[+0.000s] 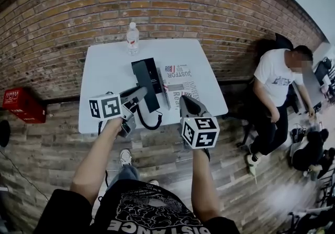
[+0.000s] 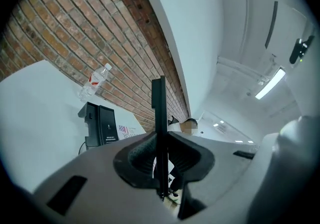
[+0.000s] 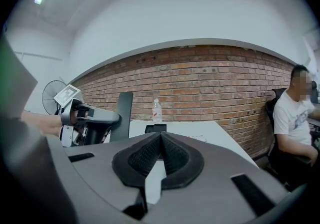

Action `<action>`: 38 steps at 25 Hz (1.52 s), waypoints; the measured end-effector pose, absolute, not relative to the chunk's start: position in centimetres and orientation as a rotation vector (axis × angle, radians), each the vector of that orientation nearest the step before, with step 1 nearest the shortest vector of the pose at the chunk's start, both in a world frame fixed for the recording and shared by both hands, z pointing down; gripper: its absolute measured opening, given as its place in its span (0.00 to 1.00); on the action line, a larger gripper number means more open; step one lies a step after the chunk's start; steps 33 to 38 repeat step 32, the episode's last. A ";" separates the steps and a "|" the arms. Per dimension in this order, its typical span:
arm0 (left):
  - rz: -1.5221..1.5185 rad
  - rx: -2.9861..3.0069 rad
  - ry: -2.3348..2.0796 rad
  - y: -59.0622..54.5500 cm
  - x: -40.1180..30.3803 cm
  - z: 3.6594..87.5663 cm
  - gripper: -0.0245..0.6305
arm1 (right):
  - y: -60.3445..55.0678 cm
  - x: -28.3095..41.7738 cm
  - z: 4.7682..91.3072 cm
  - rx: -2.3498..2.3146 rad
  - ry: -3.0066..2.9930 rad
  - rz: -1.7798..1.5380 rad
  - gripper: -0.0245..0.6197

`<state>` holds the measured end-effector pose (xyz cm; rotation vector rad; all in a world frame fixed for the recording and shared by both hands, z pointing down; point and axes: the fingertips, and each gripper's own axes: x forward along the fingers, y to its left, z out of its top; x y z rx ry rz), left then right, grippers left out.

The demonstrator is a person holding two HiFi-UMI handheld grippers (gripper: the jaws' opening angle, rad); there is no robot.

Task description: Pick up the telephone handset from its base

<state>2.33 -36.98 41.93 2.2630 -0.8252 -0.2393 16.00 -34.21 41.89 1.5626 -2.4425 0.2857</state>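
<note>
The right gripper [image 3: 160,138] has its jaws pressed together with nothing between them. Beside it, the left gripper [image 1: 139,94] is clamped on the black handset [image 1: 145,82] and holds it upright in the air, apart from its base [image 3: 156,128]. The base sits farther back on the white table [image 1: 104,70], in front of a water bottle [image 1: 133,38].

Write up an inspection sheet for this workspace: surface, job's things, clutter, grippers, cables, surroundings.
Surface: white table set against a brick wall.
Job's things: black handset is held clear of the phone base, which sits on the table.
Clutter: water bottle at the table's far edge; printed papers beside the base.
Grippers: left gripper has its fingers shut on the handset; right gripper is shut with nothing between its fingers.
Cables: black cord hangs in a loop at the table's near edge.
Surroundings: seated person at the right; red crate on the floor at the left.
</note>
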 end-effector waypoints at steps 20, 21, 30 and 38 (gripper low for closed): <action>-0.204 2.360 -0.968 -31.1 4.0 40.4 0.15 | -28.5 18.9 39.9 1.612 -2.432 0.211 0.04; -0.204 2.358 -0.970 -31.0 3.9 40.5 0.15 | -28.4 18.8 39.8 1.610 -2.433 0.209 0.04; -0.211 2.349 -0.969 -30.5 3.5 40.6 0.15 | -27.7 18.2 39.4 1.598 -2.434 0.189 0.04; -0.210 2.342 -0.967 -30.4 3.3 40.7 0.15 | -27.5 18.1 39.4 1.596 -2.432 0.190 0.04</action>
